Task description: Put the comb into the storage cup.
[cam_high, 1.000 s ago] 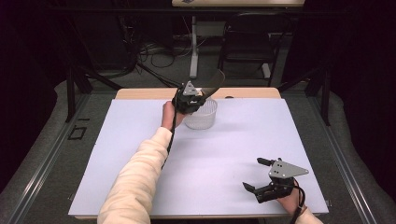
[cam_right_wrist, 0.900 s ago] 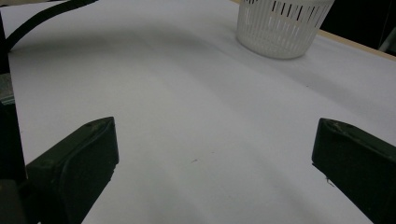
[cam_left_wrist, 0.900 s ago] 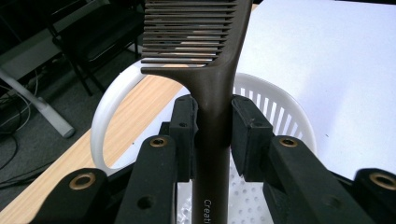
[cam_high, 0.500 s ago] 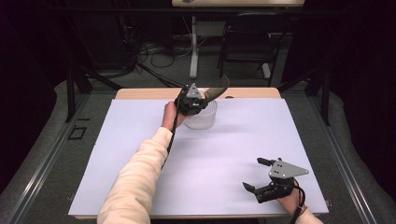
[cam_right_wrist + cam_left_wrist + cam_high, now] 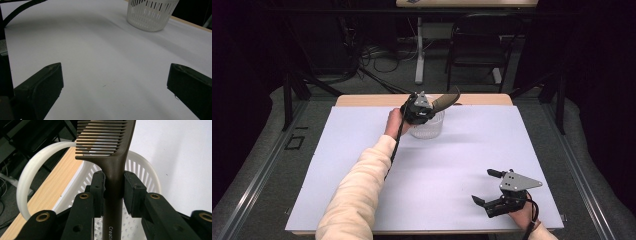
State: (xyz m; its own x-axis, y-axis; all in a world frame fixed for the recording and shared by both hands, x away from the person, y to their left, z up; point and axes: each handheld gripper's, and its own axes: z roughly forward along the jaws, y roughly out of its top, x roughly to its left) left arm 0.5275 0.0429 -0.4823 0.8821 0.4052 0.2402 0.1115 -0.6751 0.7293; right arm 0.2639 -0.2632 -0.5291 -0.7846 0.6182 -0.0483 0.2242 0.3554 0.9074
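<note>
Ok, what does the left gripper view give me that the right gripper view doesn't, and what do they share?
Left gripper view alone: the left gripper shut on the handle of a brown comb, held over the basket's open top, a white plastic ring beside it, and the table's wooden edge.

Right gripper view alone: the right gripper, jaws wide apart with nothing between them, over bare white table cover.

Both: the white slotted basket and the white cover.
</note>
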